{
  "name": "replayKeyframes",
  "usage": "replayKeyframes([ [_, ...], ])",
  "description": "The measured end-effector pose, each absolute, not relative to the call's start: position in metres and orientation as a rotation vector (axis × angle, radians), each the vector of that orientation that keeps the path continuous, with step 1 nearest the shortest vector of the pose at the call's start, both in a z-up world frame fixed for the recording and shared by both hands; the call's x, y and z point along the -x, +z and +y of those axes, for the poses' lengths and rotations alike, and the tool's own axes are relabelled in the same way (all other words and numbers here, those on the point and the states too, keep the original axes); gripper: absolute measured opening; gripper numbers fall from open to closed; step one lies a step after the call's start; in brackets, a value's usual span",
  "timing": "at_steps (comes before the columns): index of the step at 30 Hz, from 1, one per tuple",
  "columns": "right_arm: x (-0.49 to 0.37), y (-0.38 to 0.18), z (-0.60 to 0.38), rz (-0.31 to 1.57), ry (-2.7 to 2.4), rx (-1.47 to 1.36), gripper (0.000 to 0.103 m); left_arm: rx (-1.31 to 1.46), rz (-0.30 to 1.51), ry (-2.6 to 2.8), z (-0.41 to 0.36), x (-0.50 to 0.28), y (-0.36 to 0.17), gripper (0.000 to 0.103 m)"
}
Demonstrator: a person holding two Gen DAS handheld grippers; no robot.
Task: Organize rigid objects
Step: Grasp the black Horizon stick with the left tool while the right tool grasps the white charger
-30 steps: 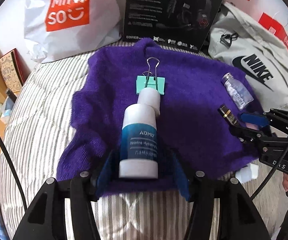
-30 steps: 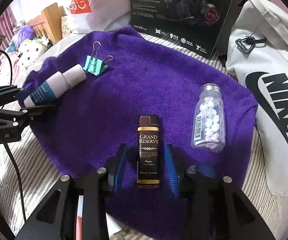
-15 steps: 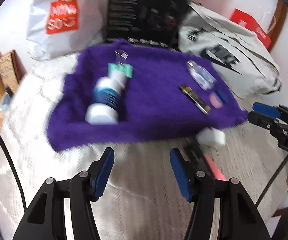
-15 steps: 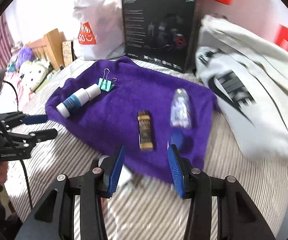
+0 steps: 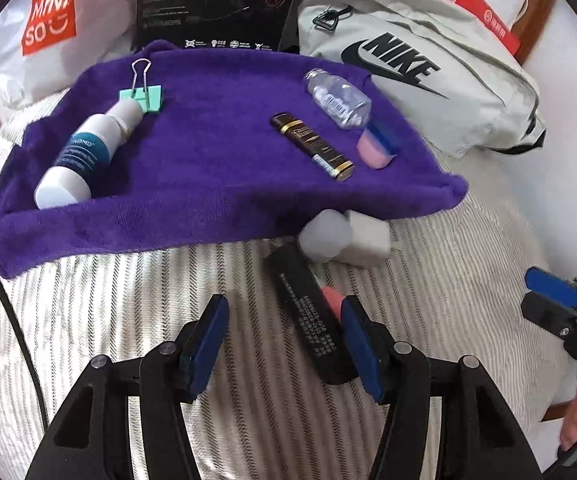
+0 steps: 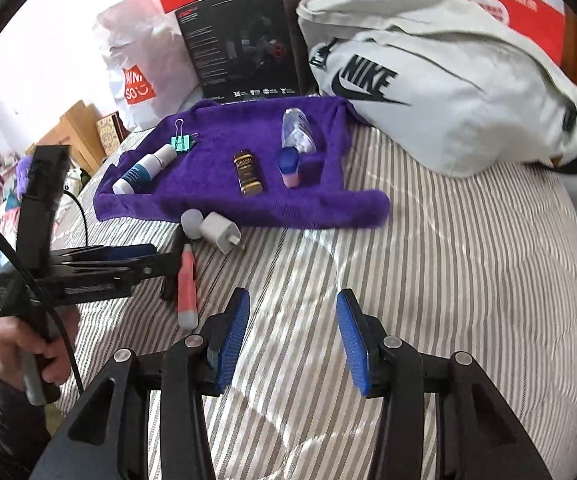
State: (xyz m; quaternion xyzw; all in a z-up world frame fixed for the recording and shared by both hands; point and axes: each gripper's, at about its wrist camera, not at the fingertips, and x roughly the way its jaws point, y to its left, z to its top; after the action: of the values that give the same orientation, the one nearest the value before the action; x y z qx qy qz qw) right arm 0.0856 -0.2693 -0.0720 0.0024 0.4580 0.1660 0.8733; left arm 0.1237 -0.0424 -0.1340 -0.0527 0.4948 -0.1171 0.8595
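Remaining items: black bar-shaped object (image 5: 312, 320), pink tube (image 6: 187, 284), white charger plug (image 6: 222, 232) and white cap (image 6: 191, 221) lie on the striped bed (image 6: 428, 260), short of the purple towel (image 5: 216, 152).
Long axis: the black bar runs from the towel edge back toward the left tongs' right-hand pad.
Left tongs (image 5: 284, 344): spread, empty; nearer.
Right tongs (image 6: 292, 344): spread, empty, over bare bedding.

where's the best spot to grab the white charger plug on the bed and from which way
Probably the white charger plug is best pinched across its two flat side faces, coming from above. Its prongs stick out toward the camera, and the round white piece touches its far end, so gripping end to end looks awkward.
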Motion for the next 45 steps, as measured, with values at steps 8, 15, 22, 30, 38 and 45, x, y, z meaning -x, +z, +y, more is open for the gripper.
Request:
replayKeyframes([
  [8,-0.078,-0.076,-0.266,0.954,0.371,-0.016,0.045,0.002,1.037,-0.118,-0.02,-0.109,-0.126,0.063],
  [15,-0.076,-0.076,-0.259,0.948,0.41,-0.022,0.045,0.026,1.049,-0.156,-0.029,-0.111,-0.129,0.062],
  [22,-0.077,-0.087,-0.253,0.979,0.421,-0.011,0.045,-0.105,1.045,-0.077,-0.051,-0.112,-0.142,0.066],
  [30,-0.074,-0.093,-0.252,0.988,0.432,-0.006,0.045,-0.08,1.015,-0.114,-0.036,-0.11,-0.142,0.044],
  [38,-0.087,-0.097,-0.238,0.972,0.487,0.009,0.045,-0.091,0.979,-0.209,-0.05,-0.109,-0.141,0.021],
  [45,-0.117,-0.1,-0.207,0.933,0.56,0.119,0.045,-0.012,0.986,-0.204,-0.022,-0.095,-0.142,0.021],
])
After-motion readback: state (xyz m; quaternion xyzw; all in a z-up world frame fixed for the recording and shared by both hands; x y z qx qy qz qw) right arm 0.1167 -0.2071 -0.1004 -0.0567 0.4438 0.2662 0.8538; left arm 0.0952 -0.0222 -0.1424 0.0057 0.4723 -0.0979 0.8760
